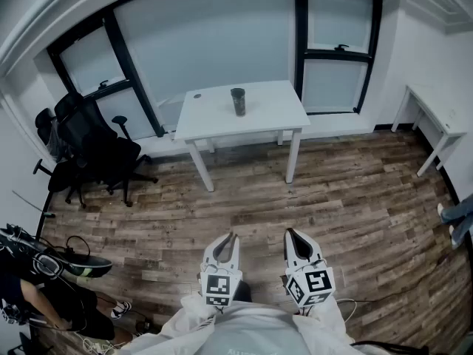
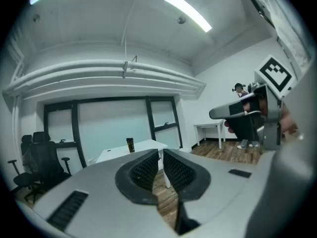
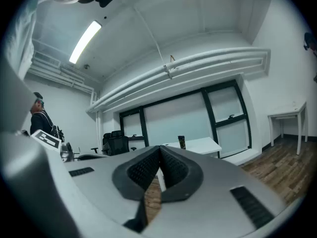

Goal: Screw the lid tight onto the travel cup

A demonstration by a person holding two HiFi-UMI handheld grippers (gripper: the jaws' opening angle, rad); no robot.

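The travel cup point(image 1: 238, 101) is dark and stands upright on a white table point(image 1: 214, 120) across the room, far from both grippers. It looks small in the left gripper view point(image 2: 130, 145) and in the right gripper view point(image 3: 182, 142). Whether its lid sits on it is too small to tell. My left gripper point(image 1: 231, 237) and right gripper point(image 1: 290, 233) are held close to my body, side by side, pointing at the table. The left gripper point(image 2: 161, 155) is shut with only a slit between its pads, and the right gripper point(image 3: 159, 150) is shut. Neither holds anything.
Wooden floor lies between me and the table. Black office chairs point(image 1: 96, 150) stand at the left by the window. A second white table point(image 1: 436, 120) is against the right wall. A person with gear point(image 1: 44, 287) crouches at the lower left, and someone's feet point(image 1: 451, 217) show at the right edge.
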